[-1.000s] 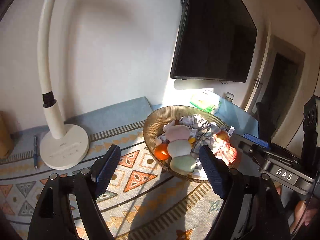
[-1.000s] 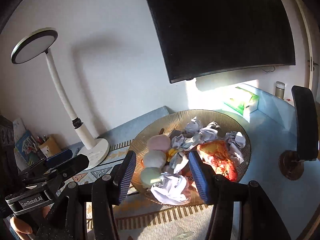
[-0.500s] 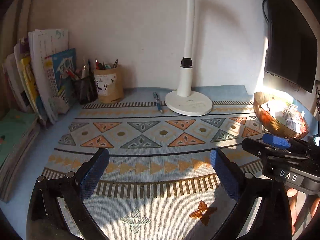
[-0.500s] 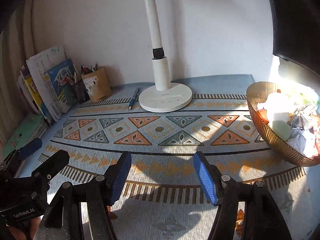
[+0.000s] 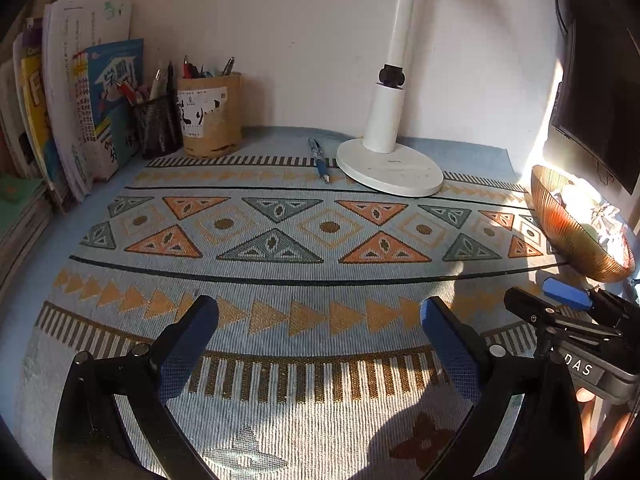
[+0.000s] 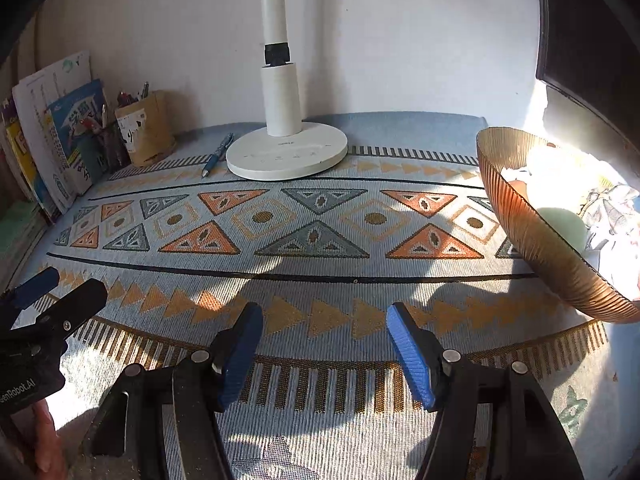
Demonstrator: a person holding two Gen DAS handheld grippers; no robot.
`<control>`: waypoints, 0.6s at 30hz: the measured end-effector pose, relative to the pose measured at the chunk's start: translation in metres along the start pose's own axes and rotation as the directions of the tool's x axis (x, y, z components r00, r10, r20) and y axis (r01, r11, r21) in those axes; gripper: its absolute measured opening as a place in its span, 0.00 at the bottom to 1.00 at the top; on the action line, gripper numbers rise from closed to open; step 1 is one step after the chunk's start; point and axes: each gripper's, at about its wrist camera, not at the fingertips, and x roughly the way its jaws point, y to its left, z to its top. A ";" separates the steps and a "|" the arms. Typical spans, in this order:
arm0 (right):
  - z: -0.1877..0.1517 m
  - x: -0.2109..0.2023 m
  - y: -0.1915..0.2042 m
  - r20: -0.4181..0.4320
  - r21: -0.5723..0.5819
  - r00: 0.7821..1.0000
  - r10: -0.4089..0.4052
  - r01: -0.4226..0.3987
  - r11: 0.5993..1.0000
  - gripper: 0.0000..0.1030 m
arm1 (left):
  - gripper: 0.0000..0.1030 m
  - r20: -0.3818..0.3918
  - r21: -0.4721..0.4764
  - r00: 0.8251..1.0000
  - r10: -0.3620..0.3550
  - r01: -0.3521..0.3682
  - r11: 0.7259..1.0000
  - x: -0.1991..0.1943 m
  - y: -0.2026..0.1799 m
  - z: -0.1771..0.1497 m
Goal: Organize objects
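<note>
A blue pen lies loose on the patterned mat beside the white lamp base; it also shows in the right wrist view. Two pen holders with pens stand at the back left. An amber ribbed bowl with crumpled papers and pastel balls sits at the right. My left gripper is open and empty, low over the mat's near edge. My right gripper is open and empty too, to the right of the left one.
Books and booklets lean against the wall at the far left. A dark monitor hangs at the right above the bowl. The lamp's stem rises at the back centre. The patterned mat covers the desk.
Both grippers swung left from over the bowl to face the mat, lamp and pen holders, and have since moved slightly closer. Both stay open and empty.
</note>
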 end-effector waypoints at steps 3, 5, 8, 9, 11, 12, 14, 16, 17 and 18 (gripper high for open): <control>0.000 0.002 -0.005 -0.005 0.036 1.000 0.003 -0.003 0.999 0.61 | 0.98 -0.039 -0.020 0.999 -0.011 0.010 1.000 0.007 0.003 -0.001; 0.000 0.002 -0.004 -0.009 0.032 1.000 0.000 0.000 0.999 0.61 | 0.98 -0.040 -0.009 0.999 -0.002 0.002 1.000 0.006 0.001 -0.002; -0.001 0.003 0.002 -0.013 0.005 1.000 -0.005 0.005 1.000 0.61 | 0.98 -0.039 0.008 0.999 0.008 -0.008 1.000 0.006 -0.003 -0.003; -0.002 0.002 0.003 -0.012 -0.001 1.000 -0.009 0.009 1.000 0.61 | 0.98 -0.042 0.012 0.999 0.011 -0.011 1.000 0.006 -0.004 -0.003; -0.002 0.002 0.003 -0.011 -0.006 1.000 -0.010 0.010 1.000 0.61 | 0.98 -0.046 0.015 0.999 0.016 -0.015 1.000 0.007 -0.004 -0.003; -0.002 0.002 0.003 -0.012 -0.003 1.000 -0.011 0.011 1.000 0.61 | 0.98 -0.048 0.016 0.999 0.015 -0.015 1.000 0.007 -0.004 -0.003; -0.002 0.003 0.003 -0.014 0.003 1.000 -0.008 0.008 1.000 0.62 | 0.98 -0.050 0.015 0.999 0.015 -0.014 1.000 0.007 -0.004 -0.003; -0.002 0.004 0.001 -0.020 0.006 1.000 -0.005 0.006 1.000 0.62 | 0.98 -0.050 0.016 0.999 0.014 -0.014 1.000 0.008 -0.004 -0.003; -0.002 0.004 0.001 -0.023 0.006 1.000 -0.006 0.007 1.000 0.63 | 0.98 -0.050 0.016 0.999 0.014 -0.013 1.000 0.008 -0.004 -0.003; -0.002 0.005 0.001 -0.024 0.005 1.000 -0.007 0.007 1.000 0.63 | 0.98 -0.052 0.017 0.999 0.015 -0.014 1.000 0.008 -0.004 -0.003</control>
